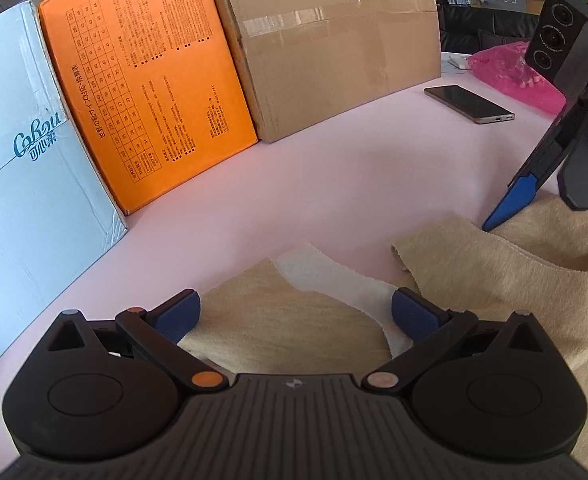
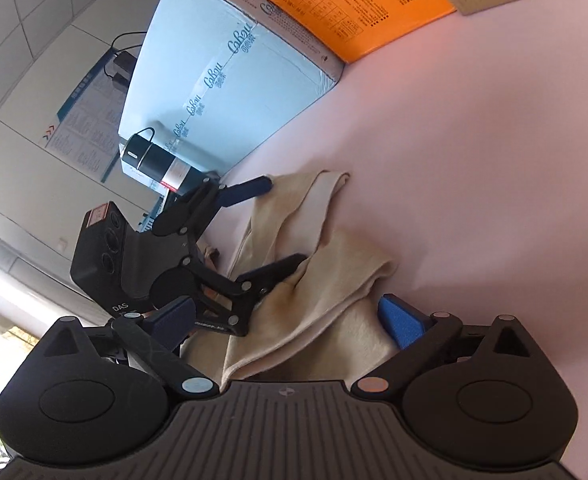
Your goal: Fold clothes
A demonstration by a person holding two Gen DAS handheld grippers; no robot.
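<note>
I see the pink tabletop carrying the beige garment, which lies in front of the orange box, bunched in loose folds. My left claw and right claw both stand spread, pinching nothing. I'd regrip a true hem, probably the pale edge, before folding.

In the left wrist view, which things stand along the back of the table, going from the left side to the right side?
Pale blue box → orange box → brown cardboard box → phone → pink plastic bag. The three boxes stand side by side; the phone lies flat on the table.
</note>
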